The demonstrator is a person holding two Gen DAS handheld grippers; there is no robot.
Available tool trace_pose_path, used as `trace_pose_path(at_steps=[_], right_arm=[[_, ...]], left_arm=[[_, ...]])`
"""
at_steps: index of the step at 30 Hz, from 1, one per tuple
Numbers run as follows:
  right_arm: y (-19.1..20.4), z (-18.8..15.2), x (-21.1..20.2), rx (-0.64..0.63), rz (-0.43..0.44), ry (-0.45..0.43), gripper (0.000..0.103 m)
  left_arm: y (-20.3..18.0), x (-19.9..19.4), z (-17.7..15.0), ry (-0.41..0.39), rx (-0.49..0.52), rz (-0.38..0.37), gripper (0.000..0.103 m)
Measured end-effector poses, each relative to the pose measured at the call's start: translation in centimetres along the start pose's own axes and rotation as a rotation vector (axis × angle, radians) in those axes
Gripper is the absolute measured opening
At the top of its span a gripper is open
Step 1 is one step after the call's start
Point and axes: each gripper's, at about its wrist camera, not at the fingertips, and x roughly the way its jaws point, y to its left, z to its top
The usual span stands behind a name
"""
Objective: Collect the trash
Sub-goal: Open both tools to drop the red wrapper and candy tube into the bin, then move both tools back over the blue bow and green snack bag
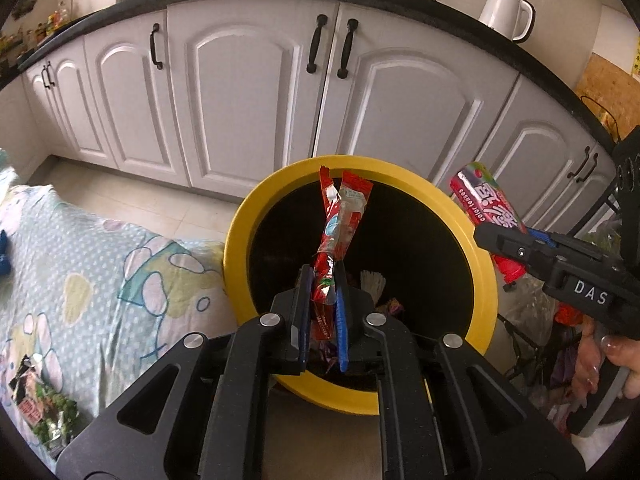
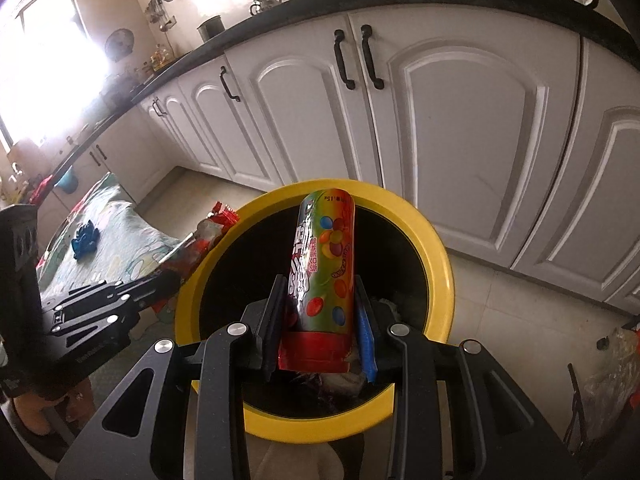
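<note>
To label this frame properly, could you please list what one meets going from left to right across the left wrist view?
Green snack wrapper on the patterned cloth → yellow bin → red wrapper in the left gripper → candy tube in the right gripper.

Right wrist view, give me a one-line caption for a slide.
Right claw holds a candy tube above the yellow-rimmed trash bin, white kitchen cabinets behind.
</note>
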Motion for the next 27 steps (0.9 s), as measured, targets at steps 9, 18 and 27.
trace_pose_path(at_steps=[9, 18, 27], right_arm=[[-1.4, 0.4, -0.7, 0.069, -0.023, -0.026, 0.054], [1.5, 0.6, -2.8, 0.008, 0.021, -0.096, 0.062], [9.7, 0.6, -3.4, -0.172, 0.2, -0.102, 0.069]], left_arm=[[0.1, -0.5, 0.3, -0.015, -0.008, 0.014, 0.044], [4.2, -5.8, 0.1, -0.131, -0.092, 0.138, 0.092], [10.4, -10.7, -0.8, -0.231, -0.182, 0.305, 0.092]])
